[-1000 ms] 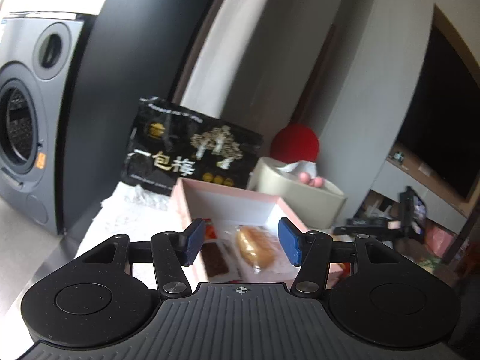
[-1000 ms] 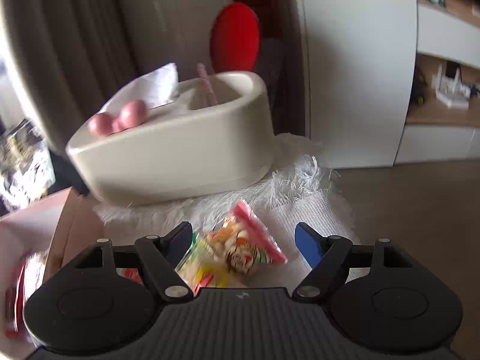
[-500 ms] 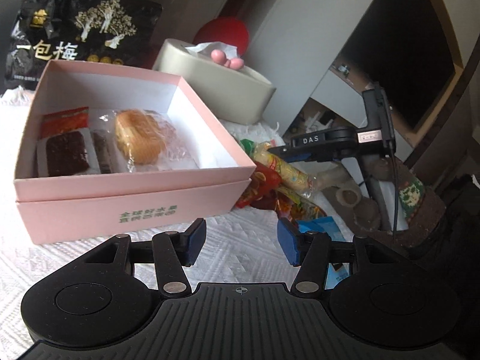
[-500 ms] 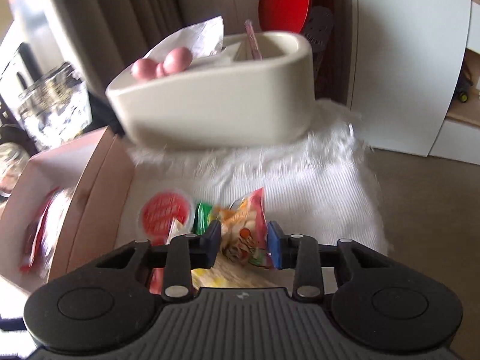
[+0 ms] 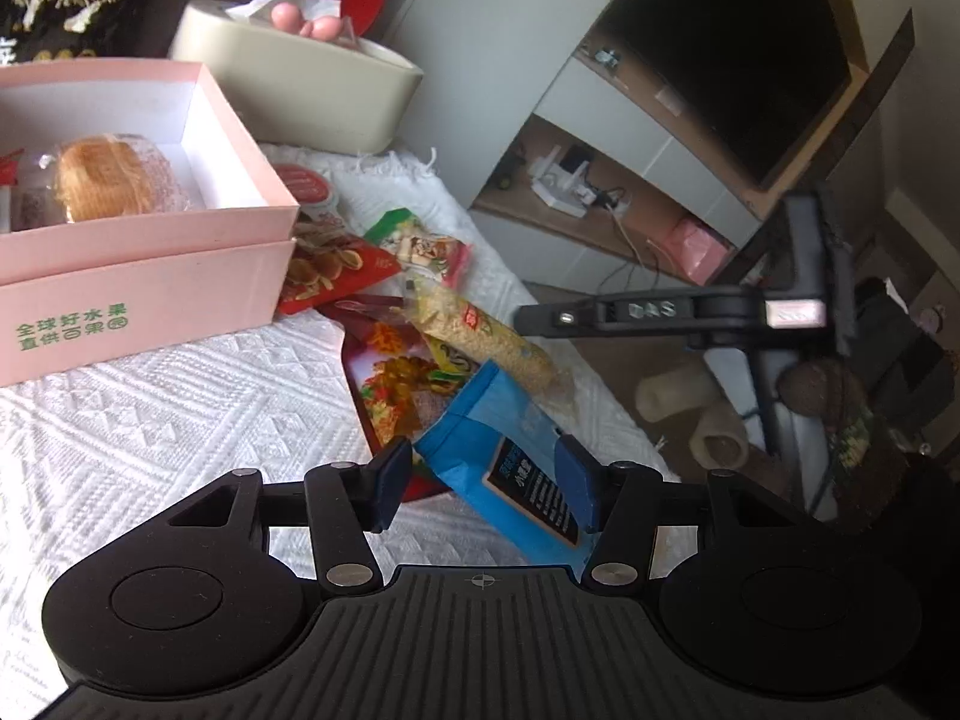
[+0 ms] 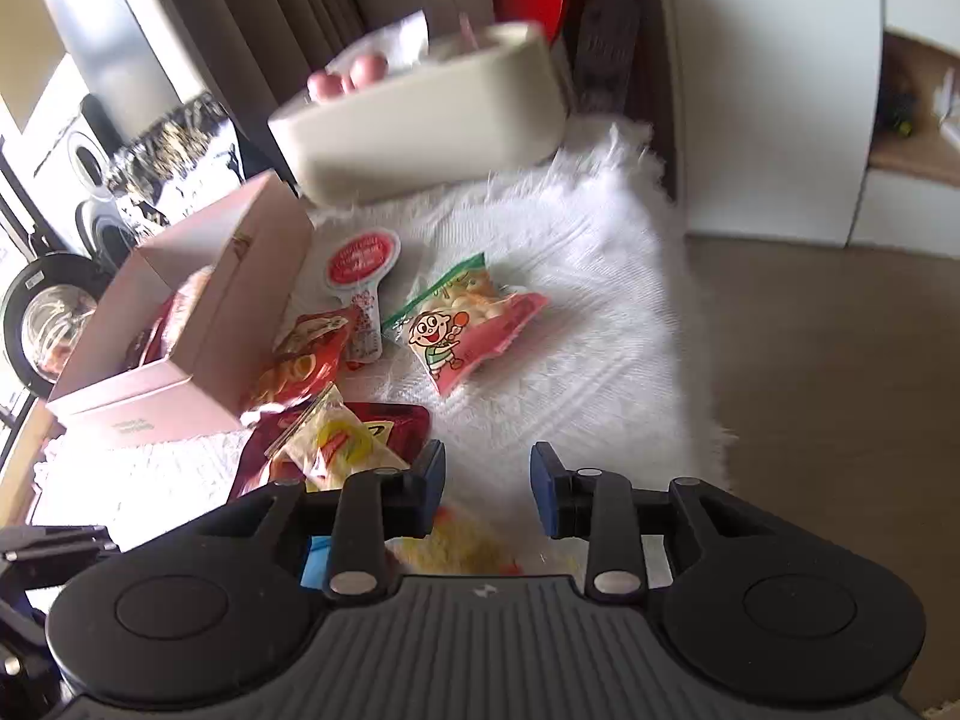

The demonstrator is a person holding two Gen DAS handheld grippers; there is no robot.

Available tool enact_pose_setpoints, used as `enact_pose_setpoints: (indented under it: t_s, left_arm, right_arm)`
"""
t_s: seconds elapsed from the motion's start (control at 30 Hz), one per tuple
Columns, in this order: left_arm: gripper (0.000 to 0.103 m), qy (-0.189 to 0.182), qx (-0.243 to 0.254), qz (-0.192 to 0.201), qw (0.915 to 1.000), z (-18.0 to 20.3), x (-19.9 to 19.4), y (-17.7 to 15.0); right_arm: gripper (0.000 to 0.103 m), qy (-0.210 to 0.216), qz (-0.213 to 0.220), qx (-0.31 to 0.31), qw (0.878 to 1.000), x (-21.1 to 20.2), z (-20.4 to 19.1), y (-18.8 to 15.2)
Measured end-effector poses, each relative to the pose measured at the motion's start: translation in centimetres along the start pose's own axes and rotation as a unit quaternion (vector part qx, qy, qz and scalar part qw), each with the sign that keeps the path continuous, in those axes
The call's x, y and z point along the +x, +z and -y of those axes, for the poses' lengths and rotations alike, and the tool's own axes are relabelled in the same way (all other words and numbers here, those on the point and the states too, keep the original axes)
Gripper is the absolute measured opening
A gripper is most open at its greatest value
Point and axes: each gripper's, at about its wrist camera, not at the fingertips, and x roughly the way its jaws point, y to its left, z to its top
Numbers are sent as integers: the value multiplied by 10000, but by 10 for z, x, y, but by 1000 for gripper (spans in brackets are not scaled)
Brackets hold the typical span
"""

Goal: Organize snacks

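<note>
Blue packet, light and crinkly, is lying at the worktop edge between the open left fingers, best pinched across its flat middle, while the empty right gripper is opening slightly.

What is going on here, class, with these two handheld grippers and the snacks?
A person is sorting snacks beside a pink box. The left gripper straddles a blue packet, not yet gripping it. The right gripper, jaws opening with nothing between them, hangs over the white cloth near a cartoon snack bag.
</note>
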Motion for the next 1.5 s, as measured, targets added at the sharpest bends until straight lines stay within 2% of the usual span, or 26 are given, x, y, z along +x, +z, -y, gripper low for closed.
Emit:
enact_pose_setpoints:
  t_s: [0.07, 0.17, 0.27, 0.37, 0.43, 0.57, 0.67, 0.73, 0.77, 0.8, 0.87, 0.93, 1.0, 1.1, 1.3, 1.37, 1.43, 1.47, 1.5]
  left_arm:
    - [58, 115, -69, 41, 9999, 0, -6, -5]
    - [58, 166, -363, 46, 9992, -5, -15, -13]
    - [58, 91, -674, 64, 9977, -9, -28, -24]
    - [58, 54, -832, 120, 9964, -10, -45, -33]
    - [58, 121, -915, 221, 9955, -13, -57, -38]
    - [58, 284, -1118, 553, 9918, -21, -82, -39]
    - [58, 612, -1159, 679, 9890, -25, -101, -41]
    - [58, 730, -1217, 487, 9887, -26, -111, -44]
    - [58, 668, -1297, 308, 9888, -27, -113, -46]
    - [58, 505, -1418, 70, 9886, -29, -114, -51]
    - [58, 160, -1623, -314, 9861, -31, -111, -60]
    - [58, -25, -1687, -613, 9838, -29, -103, -67]
    - [58, -67, -1688, -692, 9832, -27, -93, -69]
    - [57, -40, -1802, -562, 9820, -31, -81, -63]
    - [58, 712, -1594, -28, 9846, -44, -80, -35]
    - [57, 1080, -1328, 71, 9852, -44, -85, -29]
    - [57, 1701, -750, 223, 9823, -35, -93, -27]
    - [57, 1951, -500, 288, 9791, -31, -97, -27]
    - [57, 2070, -407, 322, 9770, -30, -101, -26]
  right_arm:
    - [36, -86, 193, -152, 9997, -15, -5, -13]
    - [36, -37, 233, -330, 9992, -27, -17, -36]
    - [36, 586, 94, 22, 9982, -30, -22, -59]
    - [42, 1124, -85, 396, 9928, -28, -33, -79]
    - [45, 1336, -82, 344, 9904, -29, -50, -87]
    - [45, 2089, -304, 299, 9770, -25, -83, -95]
    - [46, 1969, -238, -268, 9798, -27, -112, -98]
    - [60, 1636, -44, -732, 9838, -35, -122, -99]
    - [72, 1518, 37, -879, 9845, -40, -123, -99]
    - [77, 1457, 79, -985, 9844, -44, -122, -99]
    - [77, 1479, -3, -1121, 9826, -51, -118, -102]
    - [77, 1547, -165, -1228, 9802, -54, -111, -108]
    - [77, 1672, -390, -1304, 9765, -54, -109, -115]
    - [78, 1840, -538, -1446, 9707, -55, -113, -127]
    - [78, 2109, -373, -1692, 9620, -54, -143, -134]
    - [78, 2074, -282, -1916, 9589, -54, -152, -130]
    - [77, 1705, 137, -2303, 9580, -61, -152, -124]
    - [78, 1427, 485, -2463, 9574, -67, -146, -118]
    - [79, 1163, 778, -2541, 9570, -69, -138, -110]
